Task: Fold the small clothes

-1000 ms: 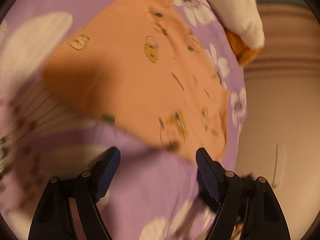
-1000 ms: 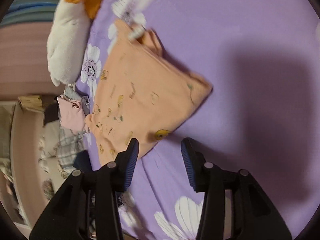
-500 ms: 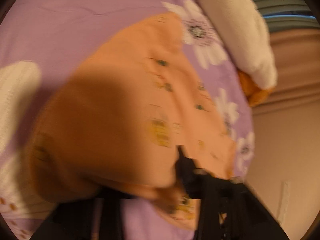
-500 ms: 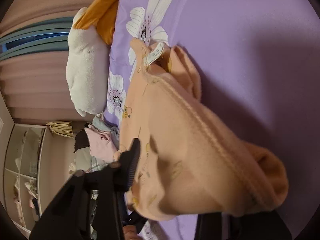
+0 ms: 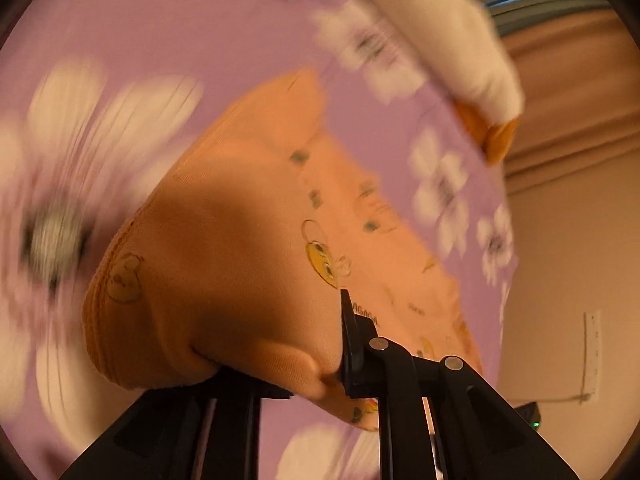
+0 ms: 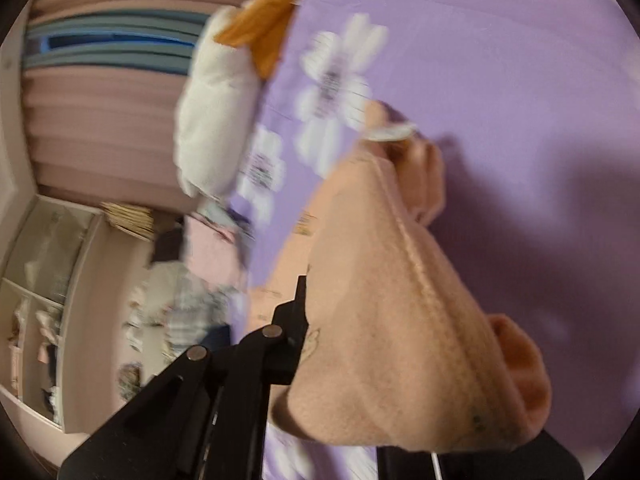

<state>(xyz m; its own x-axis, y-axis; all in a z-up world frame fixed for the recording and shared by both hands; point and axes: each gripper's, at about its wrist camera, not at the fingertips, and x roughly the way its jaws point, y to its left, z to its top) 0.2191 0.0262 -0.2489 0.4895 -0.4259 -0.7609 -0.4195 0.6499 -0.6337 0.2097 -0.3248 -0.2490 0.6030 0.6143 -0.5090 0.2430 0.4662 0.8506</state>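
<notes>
A small peach-orange garment (image 5: 248, 248) with cartoon prints lies partly lifted over a purple floral bedsheet (image 5: 168, 40). My left gripper (image 5: 288, 364) is shut on one edge of it; cloth drapes over the left finger. In the right wrist view the same garment (image 6: 384, 320) bunches over my right gripper (image 6: 360, 392), which is shut on another edge with a stitched hem; its white label (image 6: 390, 133) shows at the far end. The right finger is hidden under cloth.
A white and orange plush toy (image 5: 452, 44) lies at the sheet's edge, also in the right wrist view (image 6: 216, 116). A pile of other clothes (image 6: 188, 280) sits beyond the bed edge. Shelves (image 6: 44, 304) and curtains (image 6: 104, 92) stand beyond.
Both grippers were open above the flat garment a second ago. They have closed on its edges and lifted it, so the cloth now bunches over the fingers.
</notes>
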